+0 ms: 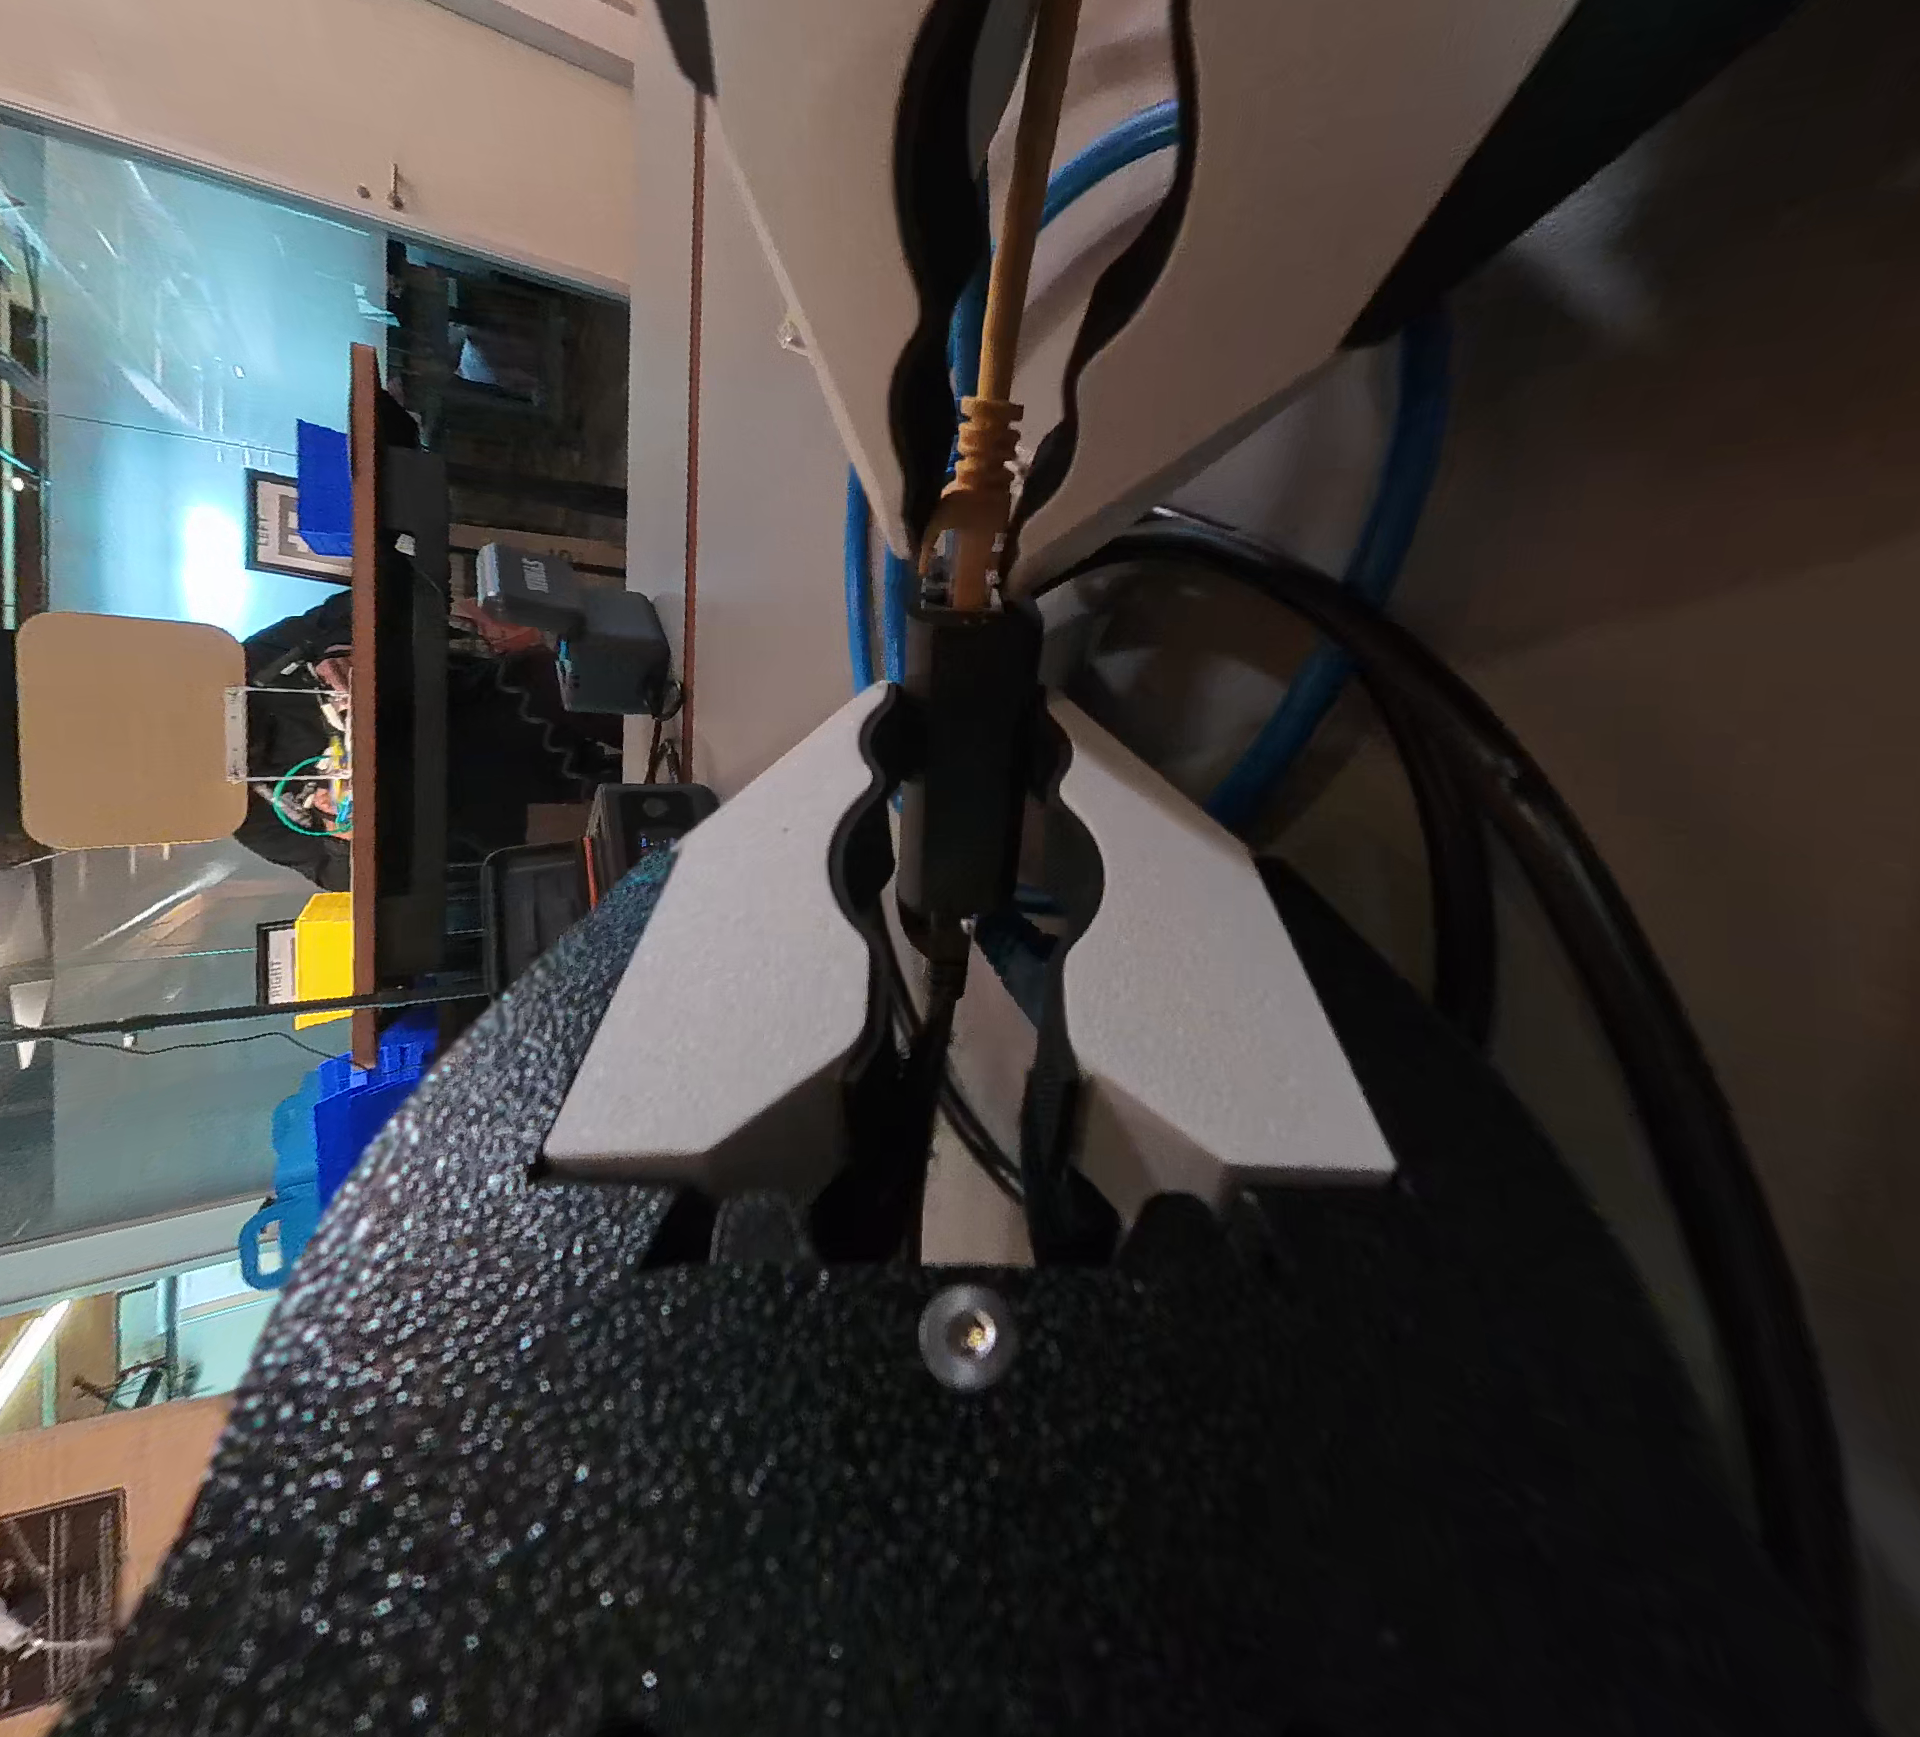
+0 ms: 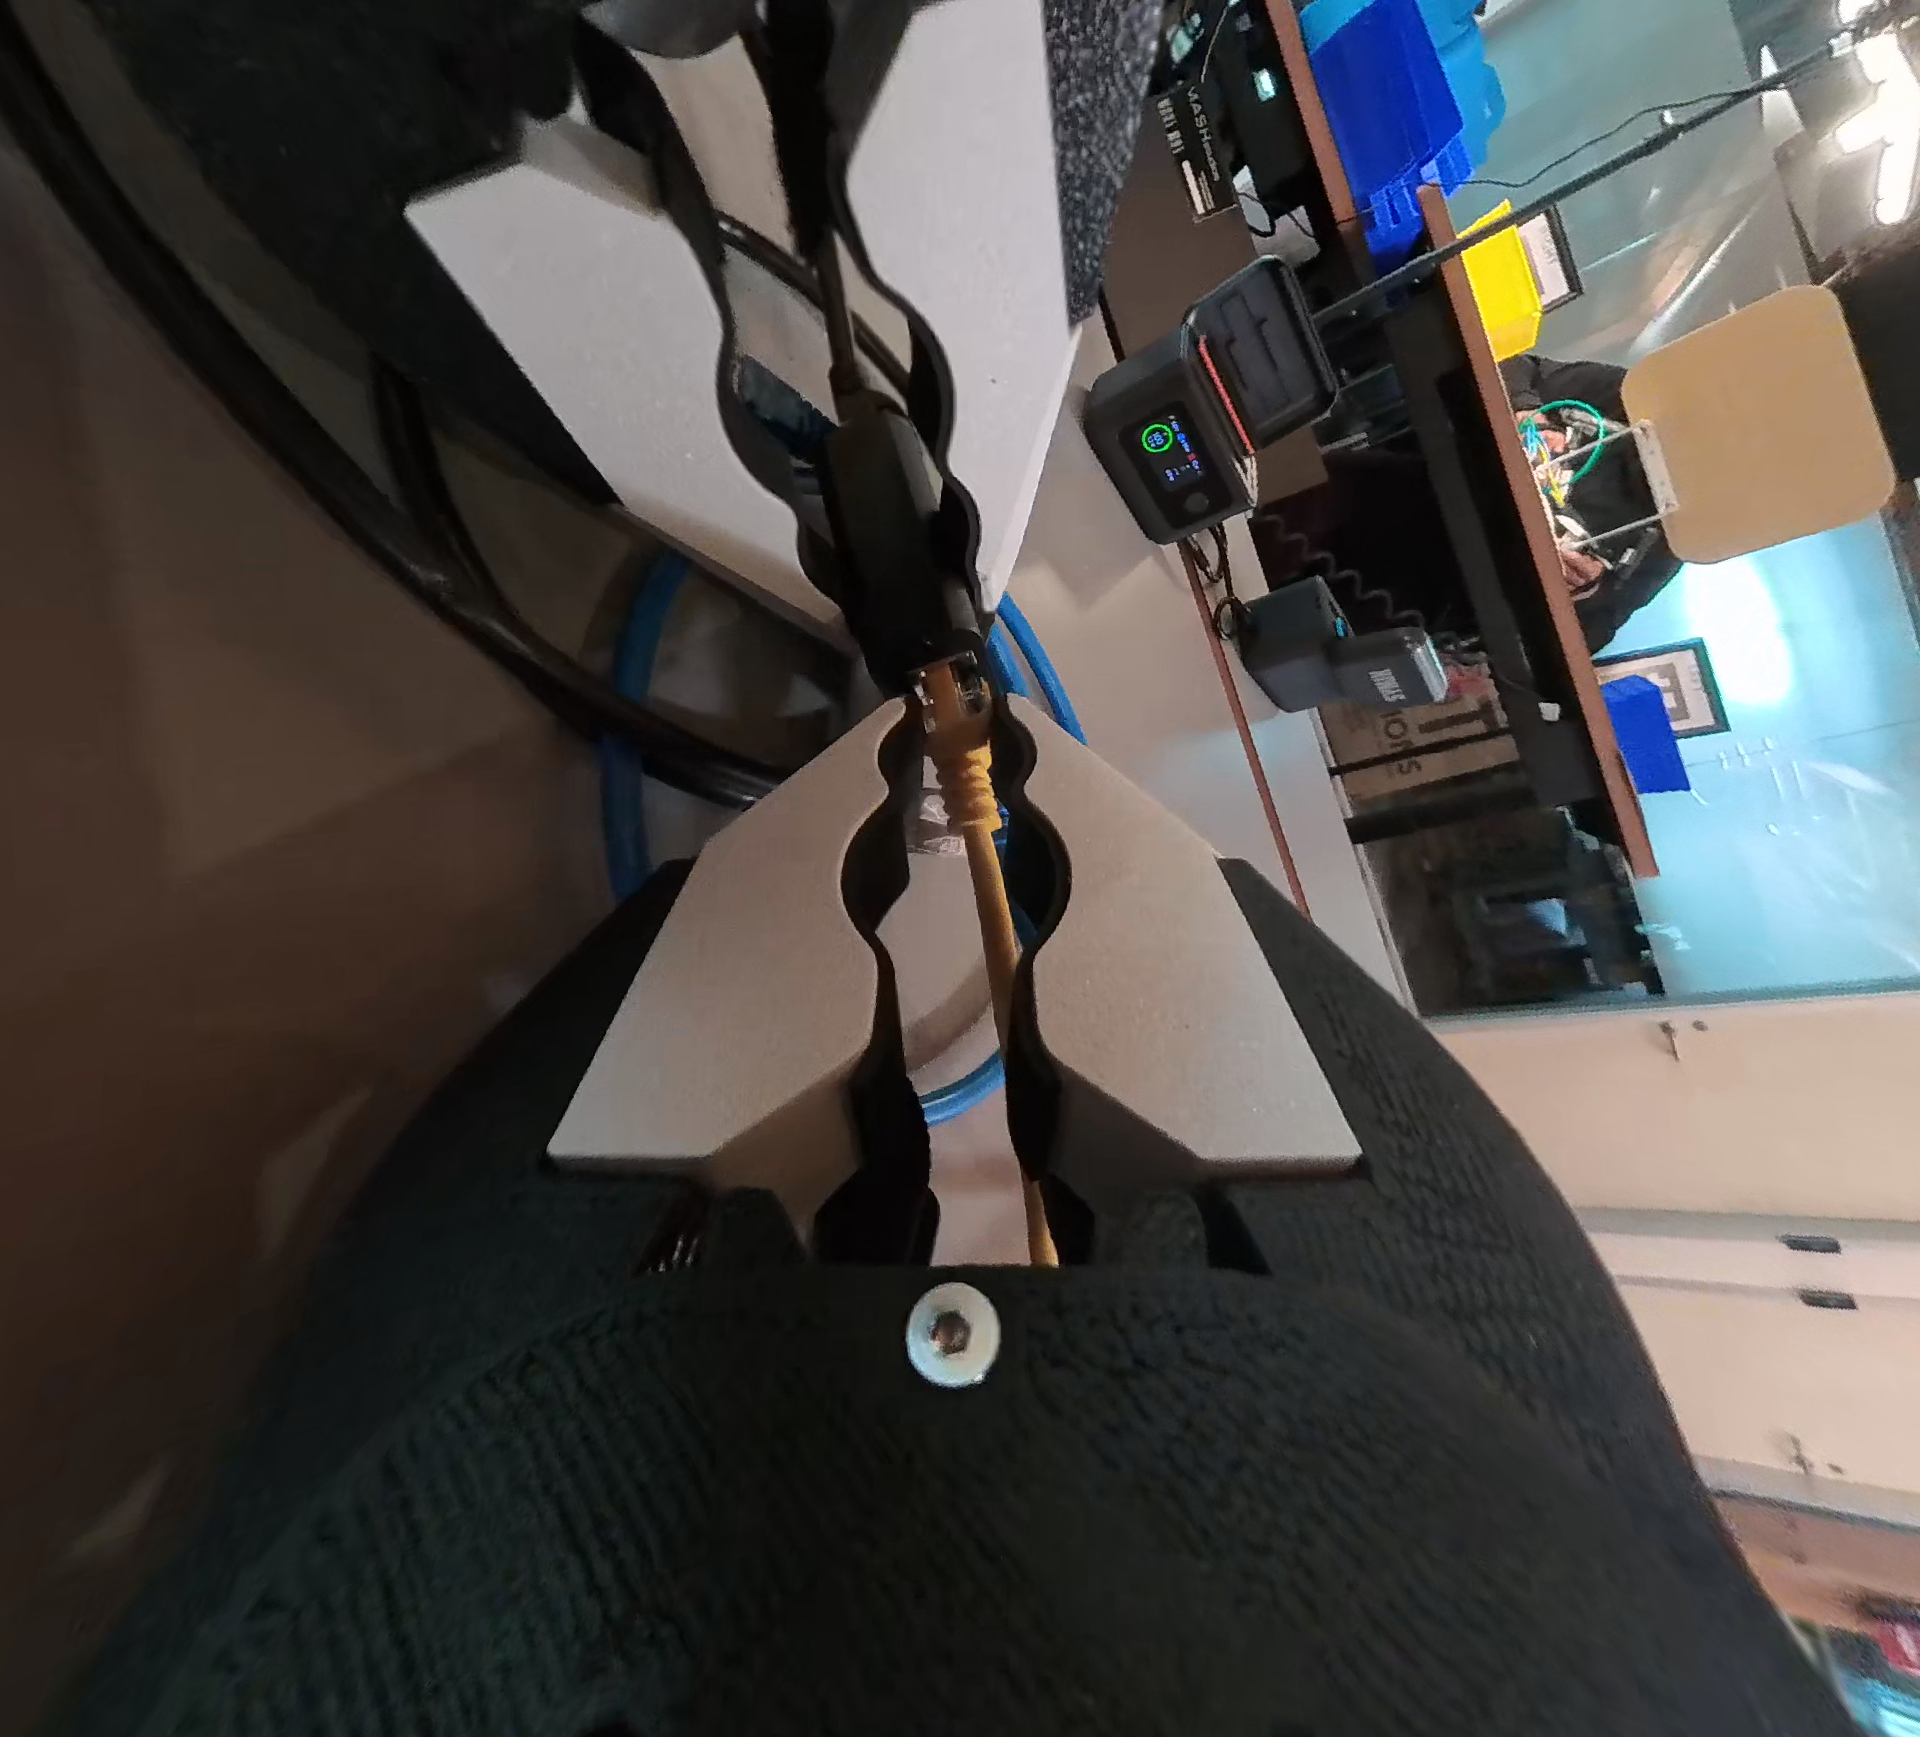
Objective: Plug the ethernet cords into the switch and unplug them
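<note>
My left gripper [image 1: 968, 711] is shut on a small black switch block [image 1: 966, 752] with a black lead running out of its rear. My right gripper [image 2: 956, 731] is shut on the ribbed boot of a yellow ethernet cord [image 2: 966, 778]. The two grippers face each other tip to tip. The cord's clear plug [image 2: 951, 685] sits in the mouth of the block [image 2: 894, 524], at least partly inside. In the left wrist view the right gripper [image 1: 971, 534] comes in from the top with the yellow cord [image 1: 1023, 233]. In the right wrist view the left gripper [image 2: 925, 627] comes in from the top.
A blue cable [image 1: 1392, 482] and a thick black cable [image 1: 1621, 856] loop on the white surface behind the grippers. A grey power unit with a lit screen [image 2: 1164, 451] and another grey device [image 2: 1340, 659] stand nearby. Blue bins [image 2: 1382, 56] and a person's hands at a desk are farther off. Both grippers' tips are close together, under 4 cm apart.
</note>
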Tool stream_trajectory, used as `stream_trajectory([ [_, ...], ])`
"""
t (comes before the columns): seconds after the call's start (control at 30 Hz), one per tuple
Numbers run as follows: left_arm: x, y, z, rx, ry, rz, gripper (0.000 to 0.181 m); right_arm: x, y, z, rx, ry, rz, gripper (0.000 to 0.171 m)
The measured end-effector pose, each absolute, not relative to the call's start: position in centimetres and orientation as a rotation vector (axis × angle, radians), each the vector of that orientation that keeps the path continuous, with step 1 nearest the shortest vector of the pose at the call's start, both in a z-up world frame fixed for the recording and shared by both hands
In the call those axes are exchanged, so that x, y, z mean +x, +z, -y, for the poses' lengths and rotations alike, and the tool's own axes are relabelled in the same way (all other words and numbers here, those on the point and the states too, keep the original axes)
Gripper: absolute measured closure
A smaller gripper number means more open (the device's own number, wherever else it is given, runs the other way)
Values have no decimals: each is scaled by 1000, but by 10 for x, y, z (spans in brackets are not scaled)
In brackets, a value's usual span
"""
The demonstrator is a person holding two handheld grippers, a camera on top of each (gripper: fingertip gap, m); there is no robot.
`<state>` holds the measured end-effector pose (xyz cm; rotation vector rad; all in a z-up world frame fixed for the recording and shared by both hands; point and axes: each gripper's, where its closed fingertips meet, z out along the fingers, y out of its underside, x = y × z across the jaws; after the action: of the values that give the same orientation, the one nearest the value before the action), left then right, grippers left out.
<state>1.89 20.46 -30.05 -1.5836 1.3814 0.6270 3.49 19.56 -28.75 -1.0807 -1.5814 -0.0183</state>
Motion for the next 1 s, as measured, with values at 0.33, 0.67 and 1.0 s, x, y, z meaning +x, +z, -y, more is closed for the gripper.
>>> stream_trajectory([
  [0.33,21,-304,-199,-1596,557,-1443,159,37,-290,-190,-973,-148,1703,160],
  [0.67,21,-303,-200,-1579,575,-1449,159,36,-290,-190,-1087,-49,1681,161],
  [1.0,19,-303,-200,-1588,554,-1437,159,33,-290,-189,-1087,-49,1721,162],
])
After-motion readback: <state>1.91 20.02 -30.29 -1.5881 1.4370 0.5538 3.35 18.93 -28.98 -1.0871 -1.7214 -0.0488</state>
